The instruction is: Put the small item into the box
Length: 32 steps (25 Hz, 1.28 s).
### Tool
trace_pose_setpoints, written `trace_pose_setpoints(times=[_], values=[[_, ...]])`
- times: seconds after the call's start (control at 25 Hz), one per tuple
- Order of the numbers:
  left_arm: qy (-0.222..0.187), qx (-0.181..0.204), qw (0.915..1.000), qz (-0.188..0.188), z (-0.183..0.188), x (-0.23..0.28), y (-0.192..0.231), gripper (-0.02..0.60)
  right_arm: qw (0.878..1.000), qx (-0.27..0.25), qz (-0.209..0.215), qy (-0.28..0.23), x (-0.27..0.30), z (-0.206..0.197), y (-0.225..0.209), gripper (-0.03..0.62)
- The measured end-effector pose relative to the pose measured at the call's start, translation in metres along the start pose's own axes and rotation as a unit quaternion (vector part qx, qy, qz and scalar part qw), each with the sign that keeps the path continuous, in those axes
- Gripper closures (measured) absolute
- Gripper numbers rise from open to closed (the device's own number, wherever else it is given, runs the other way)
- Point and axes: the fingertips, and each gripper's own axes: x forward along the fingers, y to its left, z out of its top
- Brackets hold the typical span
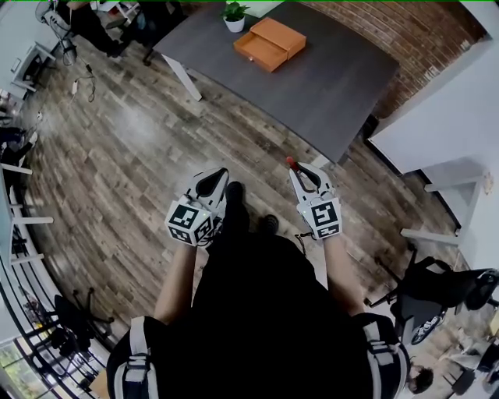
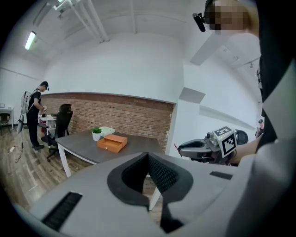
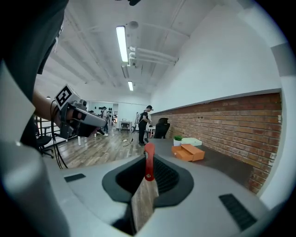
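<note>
An orange box (image 1: 269, 43) with its drawer pulled open lies on the dark grey table (image 1: 327, 86), far ahead of me; it also shows in the left gripper view (image 2: 112, 142) and in the right gripper view (image 3: 187, 152). My right gripper (image 1: 298, 171) is shut on a small red item (image 1: 291, 163), which sticks up between the jaws (image 3: 149, 162). My left gripper (image 1: 218, 178) is held beside it at waist height, jaws shut with nothing between them (image 2: 148, 155). Both grippers hang over the wooden floor, well short of the table.
A small potted plant (image 1: 234, 15) stands next to the box. White table legs (image 1: 185, 78) reach the floor. A white wall and shelf (image 1: 444, 156) lie to the right. Office chairs (image 1: 437, 296) stand behind me, and another person (image 2: 34, 115) stands far off.
</note>
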Motion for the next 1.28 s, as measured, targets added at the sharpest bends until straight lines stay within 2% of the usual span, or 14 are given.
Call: trace_pose_setpoints(times=[0.44, 0.92, 1.28], values=[[0.005, -0.009, 0.9998, -0.016, -0.001, 0.017, 0.043, 0.560, 1.000, 0.000, 0.002, 0.013, 0.046, 0.008, -0.002, 0.528], [0.004, -0.012, 0.9983, -0.057, 0.030, 0.068, 0.145, 0.560, 0.999, -0.011, -0.029, 0.044, 0.139, 0.035, -0.025, 0.528], [0.007, -0.009, 0.9948, -0.101, 0.046, 0.113, 0.221, 0.560, 0.996, -0.020, -0.057, 0.065, 0.213, 0.049, -0.036, 0.528]])
